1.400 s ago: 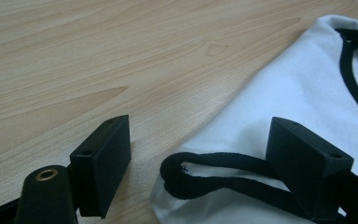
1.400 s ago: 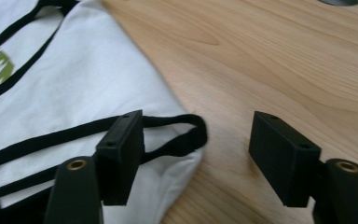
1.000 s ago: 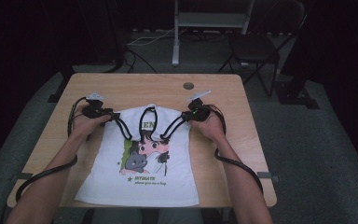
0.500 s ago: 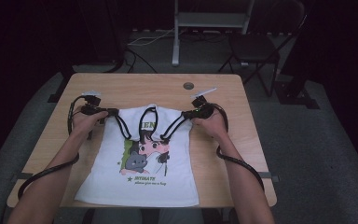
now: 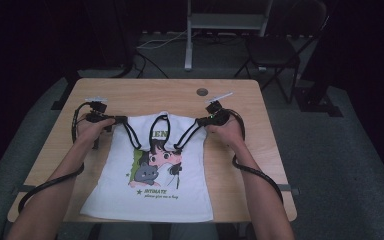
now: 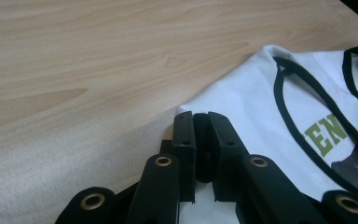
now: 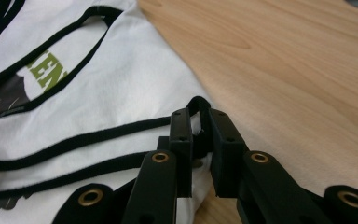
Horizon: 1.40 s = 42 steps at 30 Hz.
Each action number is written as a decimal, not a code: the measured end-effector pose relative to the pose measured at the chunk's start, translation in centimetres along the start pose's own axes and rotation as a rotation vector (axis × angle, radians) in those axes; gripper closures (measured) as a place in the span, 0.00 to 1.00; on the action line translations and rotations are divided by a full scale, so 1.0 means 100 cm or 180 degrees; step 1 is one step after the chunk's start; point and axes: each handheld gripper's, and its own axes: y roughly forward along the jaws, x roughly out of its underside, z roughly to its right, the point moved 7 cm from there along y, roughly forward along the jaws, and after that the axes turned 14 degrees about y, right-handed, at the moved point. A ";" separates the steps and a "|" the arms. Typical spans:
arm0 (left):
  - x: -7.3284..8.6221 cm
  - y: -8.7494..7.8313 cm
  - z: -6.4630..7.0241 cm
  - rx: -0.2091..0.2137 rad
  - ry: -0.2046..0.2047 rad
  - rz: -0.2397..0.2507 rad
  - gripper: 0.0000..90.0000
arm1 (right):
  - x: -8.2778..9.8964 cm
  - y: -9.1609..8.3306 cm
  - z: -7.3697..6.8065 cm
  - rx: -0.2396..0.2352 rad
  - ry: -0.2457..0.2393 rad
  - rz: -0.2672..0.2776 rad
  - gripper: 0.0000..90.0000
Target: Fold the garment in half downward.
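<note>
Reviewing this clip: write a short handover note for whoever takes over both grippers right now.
Left gripper: jaws have just been closing, now shut on the white tank top at the left end of its top edge.
Right gripper: shut on the black-trimmed strap corner at the right end.
The tank top lies flat, print up, on the wooden table, hem toward the person.
Done: both top corners gripped.
Left: probably lift or fold; nothing folded yet.

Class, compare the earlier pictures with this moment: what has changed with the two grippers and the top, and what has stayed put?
The left gripper has just been closing and now pinches the white top at its shoulder corner. The right gripper was already clamped on the other shoulder. Top and wooden table lie unchanged.
</note>
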 end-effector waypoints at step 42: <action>-0.069 -0.030 -0.007 -0.0101 -0.0059 0.0794 0.92 | -0.070 -0.050 -0.005 -0.0422 0.0422 0.0671 0.91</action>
